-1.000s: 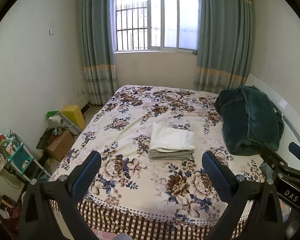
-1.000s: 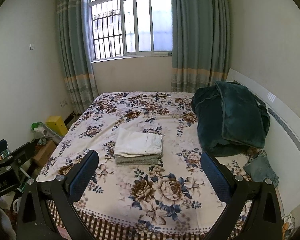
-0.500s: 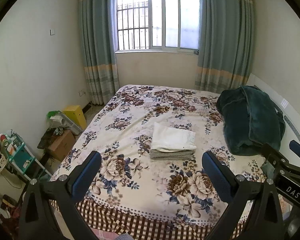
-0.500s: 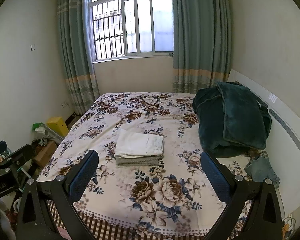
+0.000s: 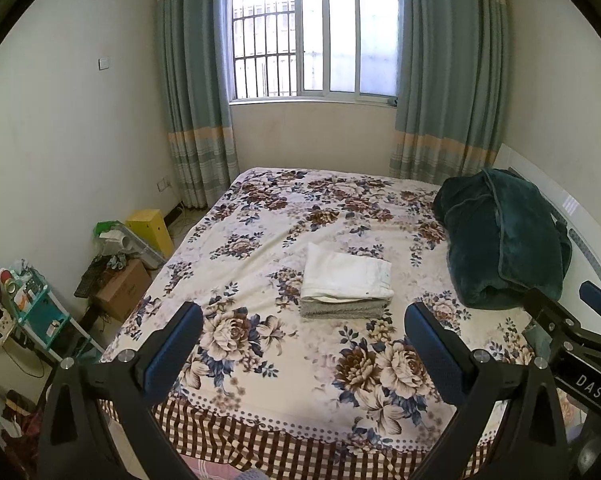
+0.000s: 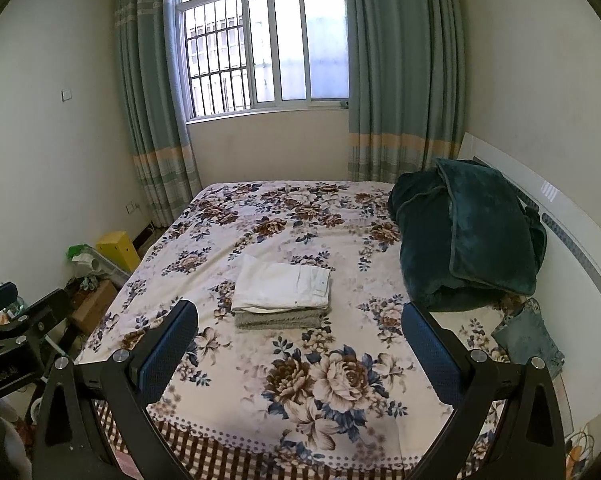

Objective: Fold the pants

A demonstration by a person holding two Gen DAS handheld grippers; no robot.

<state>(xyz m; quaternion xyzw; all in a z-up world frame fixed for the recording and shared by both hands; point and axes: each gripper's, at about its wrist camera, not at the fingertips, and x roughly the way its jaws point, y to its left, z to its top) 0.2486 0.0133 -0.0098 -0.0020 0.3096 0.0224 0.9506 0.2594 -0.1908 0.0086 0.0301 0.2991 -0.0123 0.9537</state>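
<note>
White folded pants (image 5: 346, 278) lie on top of folded grey pants (image 5: 340, 309) in the middle of the floral bed (image 5: 260, 240). The stack also shows in the right wrist view, white pants (image 6: 282, 286) over grey pants (image 6: 278, 319). A blue denim garment (image 6: 528, 338) lies at the bed's right edge. My left gripper (image 5: 302, 338) is open and empty, held back over the foot of the bed. My right gripper (image 6: 298, 334) is open and empty, likewise well short of the stack.
A dark green blanket (image 5: 500, 240) is heaped at the right by the white headboard (image 6: 572, 236). Boxes and clutter (image 5: 120, 264) and a small shelf (image 5: 36, 312) stand on the floor to the left. Window and curtains are behind.
Both grippers have drawn back and tilted slightly; the bed and stack sit a little lower in the views. Nothing on the bed has moved.
</note>
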